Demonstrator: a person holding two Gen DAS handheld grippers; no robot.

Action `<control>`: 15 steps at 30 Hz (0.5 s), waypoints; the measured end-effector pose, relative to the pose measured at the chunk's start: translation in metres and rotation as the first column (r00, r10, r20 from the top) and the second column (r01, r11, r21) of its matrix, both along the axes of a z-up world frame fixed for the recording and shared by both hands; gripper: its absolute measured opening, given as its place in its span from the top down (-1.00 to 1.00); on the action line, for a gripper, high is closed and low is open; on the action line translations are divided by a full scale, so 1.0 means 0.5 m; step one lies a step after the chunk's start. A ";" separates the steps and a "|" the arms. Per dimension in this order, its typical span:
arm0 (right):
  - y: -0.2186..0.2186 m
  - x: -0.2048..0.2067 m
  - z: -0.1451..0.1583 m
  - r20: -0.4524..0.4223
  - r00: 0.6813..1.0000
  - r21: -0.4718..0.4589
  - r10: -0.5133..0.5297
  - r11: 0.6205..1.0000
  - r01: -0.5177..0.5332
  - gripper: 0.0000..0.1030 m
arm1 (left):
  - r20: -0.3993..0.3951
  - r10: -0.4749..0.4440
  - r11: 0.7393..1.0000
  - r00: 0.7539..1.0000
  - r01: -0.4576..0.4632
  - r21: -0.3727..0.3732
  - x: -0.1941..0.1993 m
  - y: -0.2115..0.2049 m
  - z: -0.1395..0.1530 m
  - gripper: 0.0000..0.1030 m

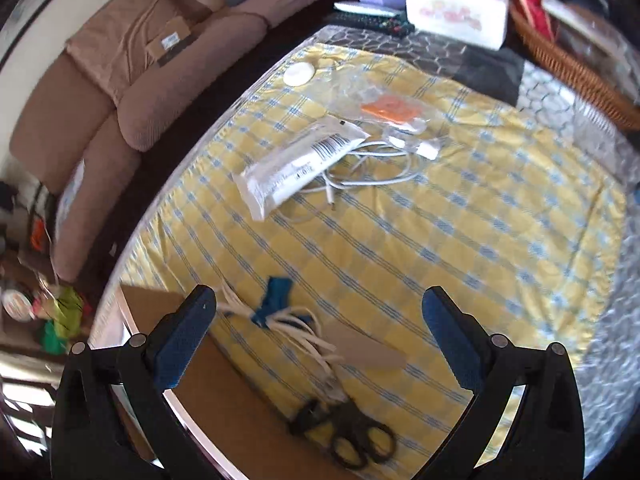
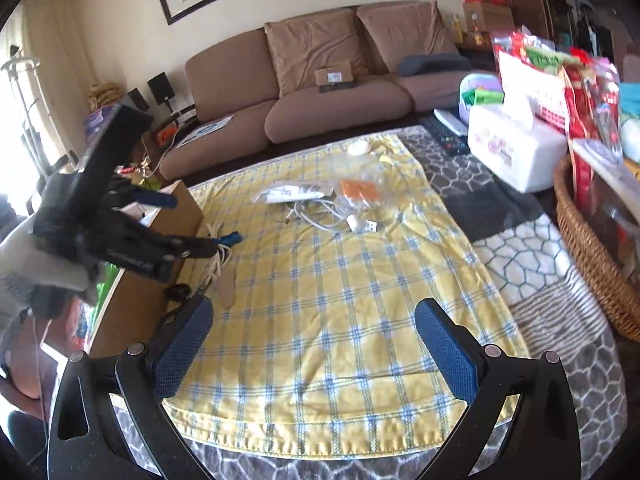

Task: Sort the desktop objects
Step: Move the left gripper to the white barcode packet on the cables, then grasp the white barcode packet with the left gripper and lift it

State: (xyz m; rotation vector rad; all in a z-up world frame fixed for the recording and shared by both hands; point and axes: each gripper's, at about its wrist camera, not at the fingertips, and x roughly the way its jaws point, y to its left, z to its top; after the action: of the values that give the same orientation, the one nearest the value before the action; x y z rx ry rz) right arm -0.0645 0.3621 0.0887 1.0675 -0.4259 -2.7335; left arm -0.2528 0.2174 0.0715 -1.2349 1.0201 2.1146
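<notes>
Both grippers hang open over the yellow checked cloth (image 2: 340, 320), nothing between their fingers.

At left, the left gripper (image 1: 318, 304) is spread above a white cord bundle (image 1: 316, 344) and black scissors (image 1: 352, 436) beside the cardboard box (image 2: 176, 216); mid-cloth lie a white packet (image 1: 296, 168), cable (image 1: 380, 160) and what looks like an orange packet (image 1: 390, 108); the right gripper (image 2: 314, 316), fully apart, hovers nearer.

Free room: bare yellow checked cloth (image 2: 340, 320), near centre.
Obstacles: brown cardboard box (image 2: 176, 216) left; woven wicker basket (image 2: 588, 256) right.
</notes>
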 end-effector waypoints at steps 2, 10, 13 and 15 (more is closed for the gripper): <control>0.008 -0.003 -0.007 0.008 1.000 -0.022 0.006 1.000 -0.006 -0.99 | -0.010 -0.030 0.997 1.000 0.029 -0.069 -0.052 0.027 -0.036 -1.00; 0.019 0.002 -0.034 0.051 0.997 -0.054 0.050 0.997 -0.048 -0.99 | 0.047 -0.170 0.970 0.984 0.176 -0.170 -0.207 0.102 -0.138 -1.00; 0.017 0.002 -0.035 0.052 0.997 -0.082 0.065 0.995 -0.060 -0.99 | 0.101 -0.210 0.961 0.973 0.224 -0.162 -0.233 0.128 -0.160 -1.00; 0.014 0.001 -0.039 0.060 0.996 -0.098 0.070 0.993 -0.064 -0.99 | 0.140 -0.220 0.957 0.966 0.241 -0.163 -0.242 0.134 -0.166 -1.00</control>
State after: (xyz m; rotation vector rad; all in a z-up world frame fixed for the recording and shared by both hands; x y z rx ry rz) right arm -0.0640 0.3691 0.0694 1.1257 -0.5154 -2.5987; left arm -0.3737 0.2845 -0.0115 -1.2423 1.2567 1.7811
